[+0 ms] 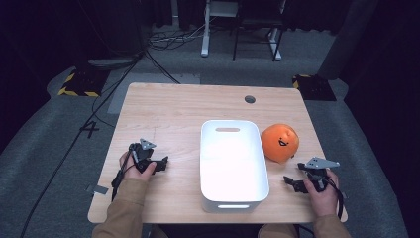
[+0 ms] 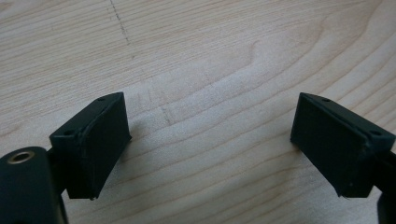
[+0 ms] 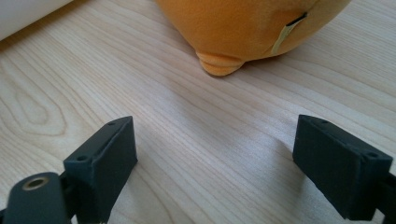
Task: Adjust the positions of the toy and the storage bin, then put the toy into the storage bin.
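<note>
The orange plush toy (image 1: pixel 280 143) sits near the counter's right edge, beside the white bin (image 1: pixel 233 163). The right claw (image 1: pixel 295 182) is wide open and empty; go forward slowly and squeeze the toy's middle.

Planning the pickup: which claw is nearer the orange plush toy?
The right claw: it sits just in front of the orange plush toy, open. The left claw is across the white bin, over bare table.

A big number 4 (image 1: pixel 92 129) is marked on the grey floor (image 1: pixel 49 129), just left of the bench (image 1: pixel 173 109). No other words or numbers can be read.
</note>
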The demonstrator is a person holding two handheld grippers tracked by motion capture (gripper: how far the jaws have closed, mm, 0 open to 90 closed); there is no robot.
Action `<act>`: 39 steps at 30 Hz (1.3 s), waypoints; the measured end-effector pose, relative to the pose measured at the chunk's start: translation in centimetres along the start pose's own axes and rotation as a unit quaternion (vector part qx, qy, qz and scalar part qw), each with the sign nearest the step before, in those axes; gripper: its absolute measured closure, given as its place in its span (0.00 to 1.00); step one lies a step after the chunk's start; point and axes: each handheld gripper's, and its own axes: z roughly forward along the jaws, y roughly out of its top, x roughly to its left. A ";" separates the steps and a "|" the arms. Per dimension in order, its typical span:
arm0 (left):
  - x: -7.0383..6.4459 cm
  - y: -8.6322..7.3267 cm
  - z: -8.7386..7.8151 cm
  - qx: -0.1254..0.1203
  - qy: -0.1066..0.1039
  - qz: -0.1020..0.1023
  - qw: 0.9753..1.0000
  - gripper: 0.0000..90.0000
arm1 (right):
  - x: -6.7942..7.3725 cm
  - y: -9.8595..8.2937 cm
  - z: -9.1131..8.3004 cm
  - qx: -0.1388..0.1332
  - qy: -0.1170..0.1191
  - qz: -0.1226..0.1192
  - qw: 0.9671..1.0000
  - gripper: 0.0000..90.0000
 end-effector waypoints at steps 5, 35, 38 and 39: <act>0.0 0.0 0.1 -0.001 0.001 0.000 1.000 0.12 | 0.0 0.0 0.0 -0.001 0.000 -0.001 1.000 0.15; 0.5 1.7 1.7 0.011 -0.007 0.010 1.000 0.00 | 0.2 2.8 -3.3 -0.094 -0.030 0.057 0.993 0.35; 0.5 1.7 1.7 0.011 -0.007 0.010 1.000 0.00 | 0.4 3.6 -4.0 -0.103 -0.040 0.059 0.992 0.35; 0.5 1.7 1.7 0.011 -0.007 0.010 1.000 0.00 | 0.4 3.8 -4.1 -0.105 -0.041 0.054 0.992 0.36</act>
